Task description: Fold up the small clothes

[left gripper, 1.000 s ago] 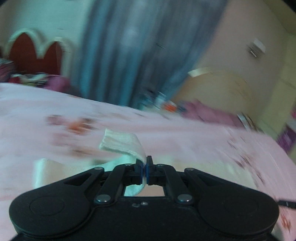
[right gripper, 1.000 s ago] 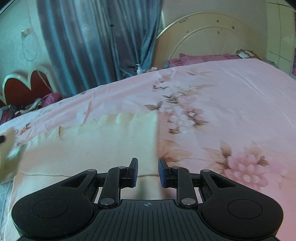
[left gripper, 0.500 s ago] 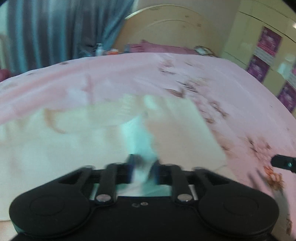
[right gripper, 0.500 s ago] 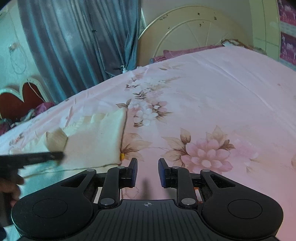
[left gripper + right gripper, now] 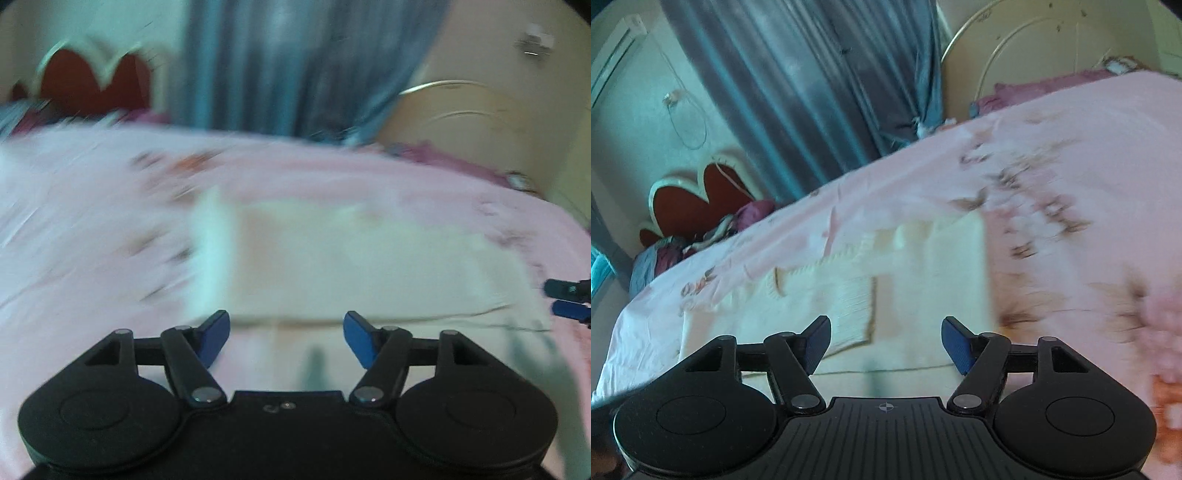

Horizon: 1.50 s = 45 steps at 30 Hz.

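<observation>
- pink flowered bed sheet [image 5: 1071,155] covers a big bed, with blue curtains [image 5: 812,81] and a round cream headboard [image 5: 1034,48] behind it.
- our small cream garment [image 5: 916,280] lies flat on the sheet, partly folded, with a ribbed flap laid over its middle.
- in the left view the same garment [image 5: 369,266] sits just ahead of us and a little to the right. this view is blurry, so we cannot tell its small parts.
- our left gripper [image 5: 286,339] has its blue jaws spread wide and holds nothing.
- our right gripper [image 5: 886,343] also has its jaws spread wide and holds nothing. its blue tips peek in at the right edge of the left view.
- the garment's long side runs left to right across both views, and its near edge lies just in front of both grippers.
- from the right gripper the cloth is ahead and a bit to the left. its right edge is near the right jaw.
- we think both hands are about as near. the left one suits the left end and the right one suits the right end.
- we guess the next fold needs us to pinch the near edge or an end and bring it over.
- we see no boxes or baskets.
</observation>
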Available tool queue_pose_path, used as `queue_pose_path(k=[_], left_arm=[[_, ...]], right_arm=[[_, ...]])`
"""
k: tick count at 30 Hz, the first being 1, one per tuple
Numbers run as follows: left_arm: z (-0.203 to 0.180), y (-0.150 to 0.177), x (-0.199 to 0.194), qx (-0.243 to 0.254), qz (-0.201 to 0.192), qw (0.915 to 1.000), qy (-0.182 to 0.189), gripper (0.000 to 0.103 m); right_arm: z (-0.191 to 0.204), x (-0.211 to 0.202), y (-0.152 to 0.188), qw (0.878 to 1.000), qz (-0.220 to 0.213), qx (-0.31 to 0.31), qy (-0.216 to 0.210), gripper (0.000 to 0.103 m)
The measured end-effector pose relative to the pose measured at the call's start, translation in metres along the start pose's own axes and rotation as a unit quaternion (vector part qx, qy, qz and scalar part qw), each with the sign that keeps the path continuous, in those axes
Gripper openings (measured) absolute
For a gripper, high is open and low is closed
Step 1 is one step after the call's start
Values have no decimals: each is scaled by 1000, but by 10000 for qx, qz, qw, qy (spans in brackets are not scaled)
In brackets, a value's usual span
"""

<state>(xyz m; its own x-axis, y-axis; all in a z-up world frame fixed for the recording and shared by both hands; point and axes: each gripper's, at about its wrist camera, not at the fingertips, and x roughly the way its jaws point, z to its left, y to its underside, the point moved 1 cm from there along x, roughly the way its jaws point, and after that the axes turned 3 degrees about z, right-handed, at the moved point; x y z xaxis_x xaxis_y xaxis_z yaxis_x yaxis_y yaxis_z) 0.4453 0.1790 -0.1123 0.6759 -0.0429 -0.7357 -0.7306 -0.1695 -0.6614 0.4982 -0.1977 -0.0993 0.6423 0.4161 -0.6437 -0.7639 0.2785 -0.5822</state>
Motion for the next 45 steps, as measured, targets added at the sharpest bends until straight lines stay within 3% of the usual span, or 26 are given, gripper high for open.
queue_pose_path(k=[2, 8, 10, 11, 12, 16, 18, 21, 25, 38, 43, 45], left_arm=[[20, -1, 8, -224, 183, 9996, 38, 52], [31, -4, 34, -264, 275, 9987, 325, 52], [25, -8, 39, -140, 233, 9993, 267, 49], [23, -5, 37, -78, 224, 9995, 218, 48], [19, -5, 38, -22, 213, 9996, 208, 48], [8, -2, 38, 315, 186, 9992, 128, 42], [11, -5, 38, 282, 210, 9991, 217, 33], [16, -8, 40, 181, 281, 9986, 412, 20], [9, -8, 43, 316, 294, 9979, 485, 7], [9, -11, 45, 332, 381, 9975, 495, 7], [8, -10, 45, 362, 419, 9973, 476, 7], [9, -11, 44, 352, 427, 9975, 428, 13]], right_arm=[[2, 19, -2, 9997, 177, 172, -77, 50], [22, 57, -4, 9991, 435, 6, 29, 46], [32, 65, -5, 9984, 507, -217, 95, 24], [35, 67, -6, 9982, 537, -262, 59, 8], [36, 69, -6, 9980, 545, -311, 74, 6], [45, 51, -8, 9970, 222, -737, 115, 4], [42, 29, -16, 9967, -185, -766, 174, 3], [19, -6, -23, 9940, -786, -485, 592, 3], [-7, -2, -15, 9966, -361, -299, 671, 3], [-9, -7, -6, 9964, -280, -310, 737, 3], [-19, 12, -2, 9946, 16, -284, 998, 4], [-27, 23, 0, 9931, 233, -190, 1133, 4]])
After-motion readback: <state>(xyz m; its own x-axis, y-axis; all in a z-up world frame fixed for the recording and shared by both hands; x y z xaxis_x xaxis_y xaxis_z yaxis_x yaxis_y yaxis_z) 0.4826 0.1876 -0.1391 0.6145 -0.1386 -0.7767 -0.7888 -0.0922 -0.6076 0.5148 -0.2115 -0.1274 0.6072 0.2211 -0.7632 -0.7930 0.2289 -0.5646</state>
